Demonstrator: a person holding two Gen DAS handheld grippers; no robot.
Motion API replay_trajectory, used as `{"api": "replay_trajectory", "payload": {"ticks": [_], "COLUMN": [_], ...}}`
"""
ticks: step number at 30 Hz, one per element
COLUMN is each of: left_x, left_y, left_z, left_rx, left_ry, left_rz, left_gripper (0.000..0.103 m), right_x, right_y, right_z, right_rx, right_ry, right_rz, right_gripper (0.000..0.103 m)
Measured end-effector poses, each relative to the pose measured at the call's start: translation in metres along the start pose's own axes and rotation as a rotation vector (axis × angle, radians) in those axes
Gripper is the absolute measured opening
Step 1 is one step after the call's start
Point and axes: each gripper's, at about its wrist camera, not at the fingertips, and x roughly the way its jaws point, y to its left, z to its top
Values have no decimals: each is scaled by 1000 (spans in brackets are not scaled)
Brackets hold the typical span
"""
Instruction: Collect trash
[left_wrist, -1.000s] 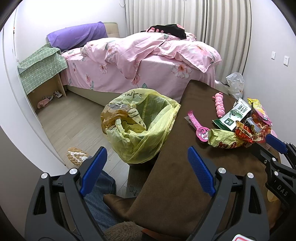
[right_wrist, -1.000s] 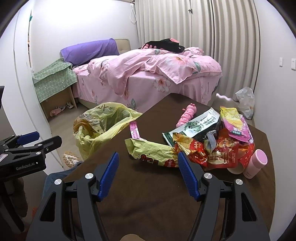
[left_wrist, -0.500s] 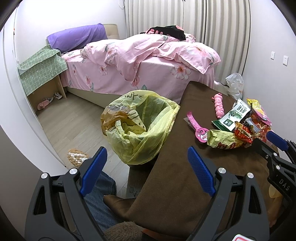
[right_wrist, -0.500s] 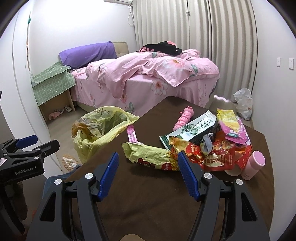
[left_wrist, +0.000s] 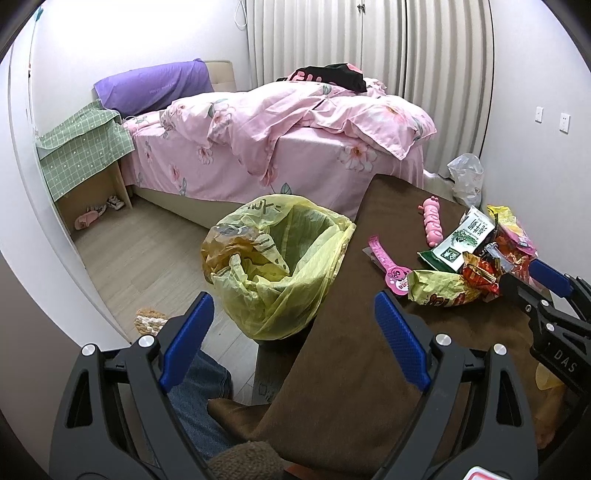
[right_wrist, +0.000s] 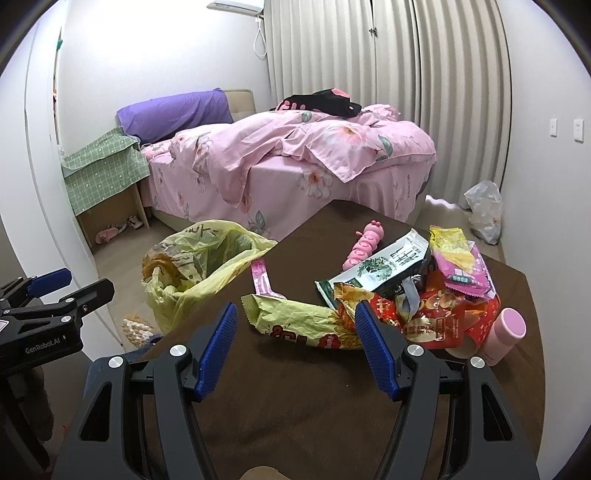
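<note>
- The yellow trash bag (left_wrist: 280, 269) gapes open beside the brown table (right_wrist: 295, 398); crumpled plastic sits at its rim.
- Wrappers (right_wrist: 406, 295) lie piled on the table.
- The left gripper (left_wrist: 293, 339) and right gripper (right_wrist: 295, 339) are both spread and empty.

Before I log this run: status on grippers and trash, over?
Left gripper open, empty. Right gripper open, empty. Wrappers piled on table, bin bag open beside it. Nothing blocking.
</note>
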Motion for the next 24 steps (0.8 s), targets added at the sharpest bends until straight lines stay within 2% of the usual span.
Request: {"api": "replay_trajectory", "payload": {"ticks": [24], "left_x": [0], "left_y": [0], "left_z": [-1], "left_rx": [0], "left_ry": [0], "left_rz": [0], "left_gripper": [84], "right_x": [0], "right_y": [1], "right_z": [-3], "right_rx": [-2], "right_ry": [6], "right_rz": [2], "right_gripper": [63]}}
